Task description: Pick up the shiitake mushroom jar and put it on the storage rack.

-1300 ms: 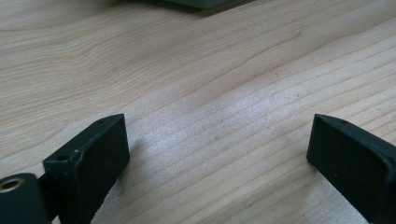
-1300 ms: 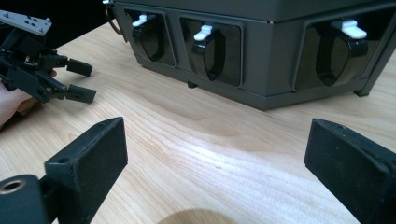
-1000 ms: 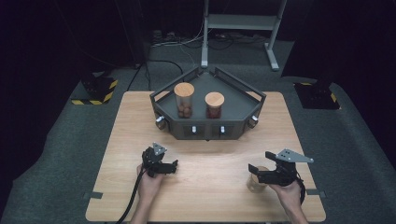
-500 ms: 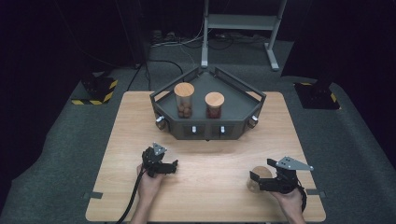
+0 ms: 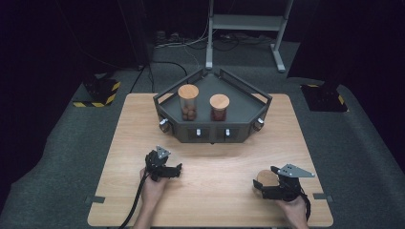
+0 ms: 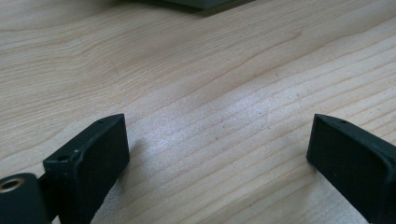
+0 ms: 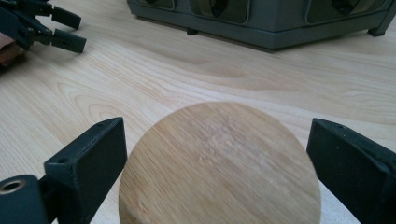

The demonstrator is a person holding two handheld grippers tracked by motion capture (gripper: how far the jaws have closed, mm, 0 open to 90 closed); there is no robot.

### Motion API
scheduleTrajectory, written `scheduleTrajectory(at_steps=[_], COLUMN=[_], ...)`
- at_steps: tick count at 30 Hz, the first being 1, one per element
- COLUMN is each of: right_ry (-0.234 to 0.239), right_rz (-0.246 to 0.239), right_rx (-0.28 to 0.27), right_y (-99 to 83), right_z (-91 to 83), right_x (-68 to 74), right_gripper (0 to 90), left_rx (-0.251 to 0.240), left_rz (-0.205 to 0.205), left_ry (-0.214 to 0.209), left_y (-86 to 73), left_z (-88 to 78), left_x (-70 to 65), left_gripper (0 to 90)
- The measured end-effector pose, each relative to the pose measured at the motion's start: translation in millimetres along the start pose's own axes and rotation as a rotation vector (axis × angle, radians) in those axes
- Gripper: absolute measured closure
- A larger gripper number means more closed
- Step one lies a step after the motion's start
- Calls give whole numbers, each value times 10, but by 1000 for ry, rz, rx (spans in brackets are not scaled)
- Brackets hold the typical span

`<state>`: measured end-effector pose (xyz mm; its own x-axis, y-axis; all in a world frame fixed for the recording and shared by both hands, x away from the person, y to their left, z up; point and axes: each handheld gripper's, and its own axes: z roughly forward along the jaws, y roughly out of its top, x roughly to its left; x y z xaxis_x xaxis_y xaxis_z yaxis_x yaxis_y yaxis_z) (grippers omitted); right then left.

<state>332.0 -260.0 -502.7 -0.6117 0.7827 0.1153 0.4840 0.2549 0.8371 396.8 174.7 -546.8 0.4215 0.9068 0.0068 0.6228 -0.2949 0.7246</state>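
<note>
A jar with a round wooden lid (image 5: 265, 177) stands on the table near the front right. Seen from the right gripper view, that lid (image 7: 219, 163) lies between the two black jaws, which stand wide apart on either side of it. My right gripper (image 5: 261, 189) is open around the jar, low over the table. My left gripper (image 5: 177, 170) rests on the wood at the front left, jaws pointing right. In its own view the left gripper (image 6: 217, 140) is open with only bare wood between the jaws.
A dark grey angular tray (image 5: 258, 95) sits at the back of the wooden table (image 5: 224, 157) and holds a taller jar (image 5: 188, 91) and a shorter jar (image 5: 219, 101), both with wooden lids. Its front face (image 7: 280, 32) carries knobs. Dark floor surrounds the table.
My right gripper has drawn back toward the front edge and sunk lower, uncovering the jar's wooden lid in the high view. The left gripper has stayed put.
</note>
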Motion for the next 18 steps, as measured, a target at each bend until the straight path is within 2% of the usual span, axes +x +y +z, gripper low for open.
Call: scheduleTrajectory(at_steps=[18], right_ry=[-8], right_rz=[-10], right_rx=[34], right_y=[-170], right_z=[67], right_x=[19], right_gripper=[79], left_rx=[0], left_rz=[0], left_ry=[0], left_y=[0], left_z=[0], left_x=[0], left_gripper=[58])
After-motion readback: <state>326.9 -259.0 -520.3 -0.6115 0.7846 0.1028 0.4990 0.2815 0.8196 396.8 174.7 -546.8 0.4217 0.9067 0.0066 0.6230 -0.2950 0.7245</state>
